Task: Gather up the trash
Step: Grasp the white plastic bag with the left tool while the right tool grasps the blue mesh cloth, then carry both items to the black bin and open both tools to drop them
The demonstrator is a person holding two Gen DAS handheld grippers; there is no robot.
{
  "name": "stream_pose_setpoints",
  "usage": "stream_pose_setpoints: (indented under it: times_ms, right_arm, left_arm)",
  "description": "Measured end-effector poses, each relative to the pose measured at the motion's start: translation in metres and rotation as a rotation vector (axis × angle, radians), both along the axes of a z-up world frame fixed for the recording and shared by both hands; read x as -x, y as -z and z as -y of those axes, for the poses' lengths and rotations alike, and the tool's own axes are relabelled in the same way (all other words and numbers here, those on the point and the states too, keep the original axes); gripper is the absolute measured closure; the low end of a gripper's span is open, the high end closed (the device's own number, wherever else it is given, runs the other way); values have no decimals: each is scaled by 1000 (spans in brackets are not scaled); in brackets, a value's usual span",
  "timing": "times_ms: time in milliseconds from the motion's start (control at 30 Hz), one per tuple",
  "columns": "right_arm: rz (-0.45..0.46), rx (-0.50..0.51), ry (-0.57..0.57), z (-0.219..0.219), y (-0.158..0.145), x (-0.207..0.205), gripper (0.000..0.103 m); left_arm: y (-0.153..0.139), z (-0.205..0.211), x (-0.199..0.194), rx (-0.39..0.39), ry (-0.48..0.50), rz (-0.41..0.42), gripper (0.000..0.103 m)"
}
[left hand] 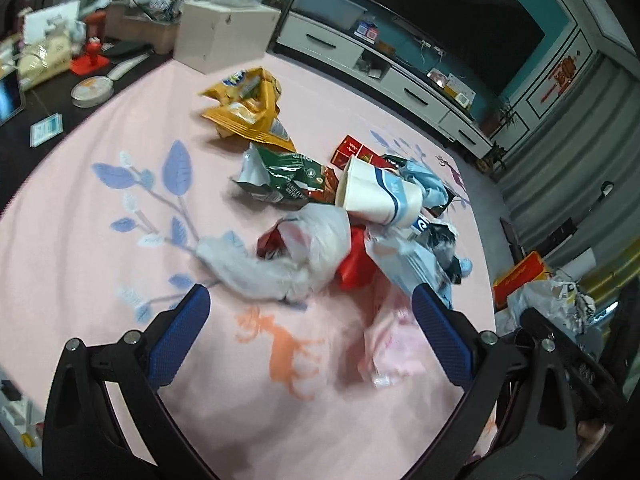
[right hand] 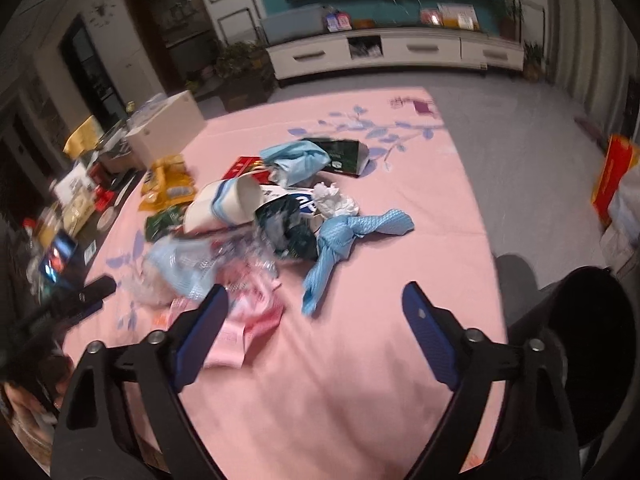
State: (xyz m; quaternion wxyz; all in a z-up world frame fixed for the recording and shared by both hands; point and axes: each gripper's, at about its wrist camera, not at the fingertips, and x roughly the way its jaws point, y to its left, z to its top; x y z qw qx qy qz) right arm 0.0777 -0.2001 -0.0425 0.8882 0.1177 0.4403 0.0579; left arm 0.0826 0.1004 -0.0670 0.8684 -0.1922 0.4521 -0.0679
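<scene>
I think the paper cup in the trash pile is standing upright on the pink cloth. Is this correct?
Not quite. The paper cup lies on its side in the trash pile on the pink cloth, its open mouth facing sideways. The right wrist view shows this clearly.

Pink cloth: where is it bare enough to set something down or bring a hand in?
The pink cloth lies bare in front of the right gripper, and on past the knotted blue rag toward the grey floor. In the left view, bare cloth surrounds the orange deer print. Crowded: the middle, around the tipped paper cup and yellow snack bag.
</scene>
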Motion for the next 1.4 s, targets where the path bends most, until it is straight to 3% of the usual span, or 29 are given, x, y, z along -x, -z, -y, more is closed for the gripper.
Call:
stream_pose_setpoints:
  times_ms: [133,233,367,500,633,767,967,1100,1167,1400]
  right_arm:
    - [-104,-80,44,5,27,-44,52]
    - [-161,-141,95,13,45,-70,66]
    - [-204,-165,122,14,62,-98,68]
    - [-236,-127,134,12,75,-114,72]
    - [-213,-125,125,12,74,-110,79]
    - [-167,-128,108,16,59,-90,79]
    - [-63,-156,112,41,19,-35,79]
    - [26,-151,155,65,-11,10,79]
    - [58,-140,186,79,-20,25,79]
    - [120,-87,354,141,-37,88,79]
  left_arm:
    - [25,-1,-28,2,-20,-66,14]
    - [36,-1,-44,14,-12,-77,22]
    - [49,3,-62,40,4,-96,29]
    - [63,3,-70,68,3,-115,52]
    - [64,-2,-66,83,-19,-97,72]
    - [48,-8,-47,106,-39,-68,75]
    - [-14,3,-5,117,-8,81,74]
    - [-51,39,17,142,115,171,73]
    - [-60,74,23,176,224,195,73]
    - [-53,197,30,214,533,142,72]
